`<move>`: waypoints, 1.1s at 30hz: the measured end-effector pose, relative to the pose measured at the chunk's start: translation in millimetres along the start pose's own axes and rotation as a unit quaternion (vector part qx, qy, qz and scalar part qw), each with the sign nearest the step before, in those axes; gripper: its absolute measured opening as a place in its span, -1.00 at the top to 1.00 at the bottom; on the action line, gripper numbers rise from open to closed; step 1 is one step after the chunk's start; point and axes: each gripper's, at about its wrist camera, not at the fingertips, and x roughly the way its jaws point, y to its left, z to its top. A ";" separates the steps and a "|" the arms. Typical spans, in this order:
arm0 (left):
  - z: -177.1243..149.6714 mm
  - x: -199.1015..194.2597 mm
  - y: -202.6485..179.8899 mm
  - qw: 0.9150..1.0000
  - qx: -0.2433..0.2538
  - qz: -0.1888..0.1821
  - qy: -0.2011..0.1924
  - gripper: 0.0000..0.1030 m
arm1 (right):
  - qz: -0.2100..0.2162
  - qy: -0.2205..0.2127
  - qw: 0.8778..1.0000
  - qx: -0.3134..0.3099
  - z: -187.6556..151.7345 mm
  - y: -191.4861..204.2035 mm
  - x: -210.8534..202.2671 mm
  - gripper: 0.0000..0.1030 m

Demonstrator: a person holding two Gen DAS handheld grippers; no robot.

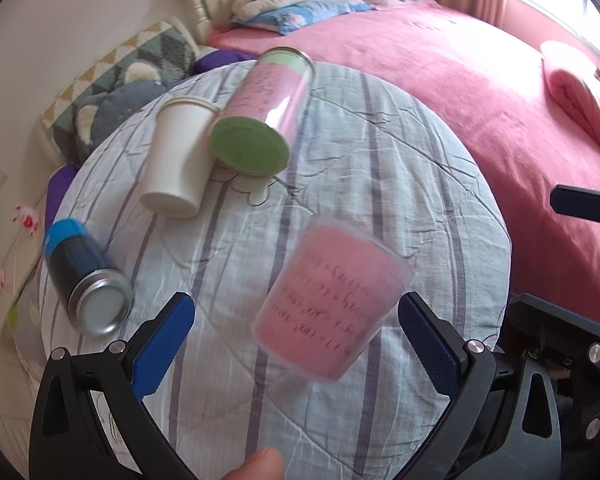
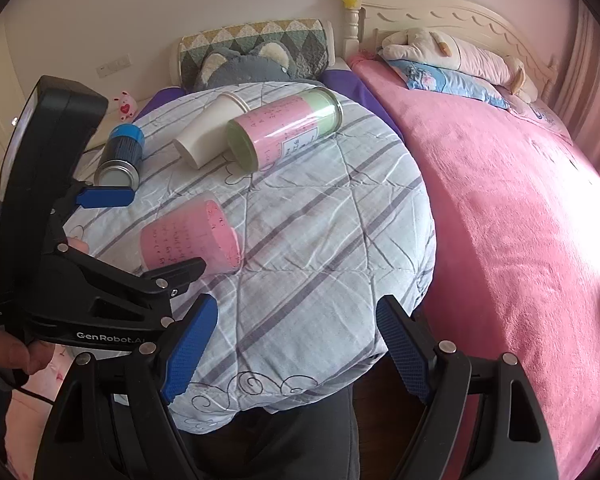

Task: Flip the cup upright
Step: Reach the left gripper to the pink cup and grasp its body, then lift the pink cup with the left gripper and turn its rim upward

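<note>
A pink translucent cup (image 1: 332, 300) with dark writing lies on its side on a striped quilt-covered round surface (image 1: 380, 168). My left gripper (image 1: 296, 336) is open, its blue pads either side of the cup without touching it. In the right wrist view the same cup (image 2: 190, 234) lies between the left gripper's fingers (image 2: 108, 196). My right gripper (image 2: 296, 344) is open and empty over the near edge of the quilt, to the right of the cup.
A white paper cup (image 1: 180, 156), a tall pink and green canister (image 1: 264, 112) and a blue and black can (image 1: 84, 276) lie on their sides farther back. A pink bed (image 2: 520, 220) with pillows and plush toys lies to the right.
</note>
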 end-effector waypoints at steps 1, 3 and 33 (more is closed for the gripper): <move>2.4 2.2 -1.3 1.000 0.008 -0.004 0.001 -0.99 | 0.000 0.001 1.000 0.001 -0.2 -0.3 0.6 -0.61; 5.6 5.6 -1.4 1.000 0.018 -0.016 0.004 -0.99 | -0.002 0.003 1.000 0.001 -0.2 -1.9 1.9 -0.61; 6.4 20.7 27.0 0.996 -0.072 -0.051 0.033 -0.31 | 0.015 0.009 1.000 -0.010 6.2 6.0 14.3 -0.61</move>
